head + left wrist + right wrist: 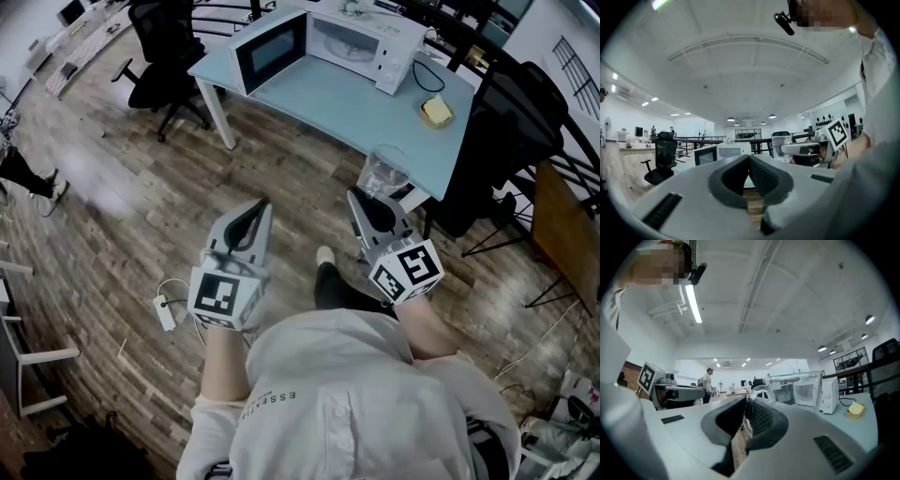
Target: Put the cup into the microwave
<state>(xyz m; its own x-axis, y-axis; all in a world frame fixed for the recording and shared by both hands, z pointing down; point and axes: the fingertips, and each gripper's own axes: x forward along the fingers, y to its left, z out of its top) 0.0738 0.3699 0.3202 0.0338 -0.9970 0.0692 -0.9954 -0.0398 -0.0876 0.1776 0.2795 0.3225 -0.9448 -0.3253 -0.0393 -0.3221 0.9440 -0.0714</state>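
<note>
Right gripper [360,199], jaws closed on the handle of the clear glass cup [384,172], holds it upright at centre frame. The microwave [361,42], its door [270,49] open, lies ahead at upper centre. Left gripper [263,204], jaws together and empty, hangs alongside.

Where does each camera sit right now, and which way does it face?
Head view: on the person's head, looking steeply down at the table, the open microwave, both forearms and the torso.
Left gripper view: on the left gripper, facing toward the microwave; its shut, empty fingers below, a sleeve at right.
Right gripper view: on the right gripper, facing the table; its fingers shut on the cup.
Shared: both gripper views show the microwave and the other gripper.
</note>
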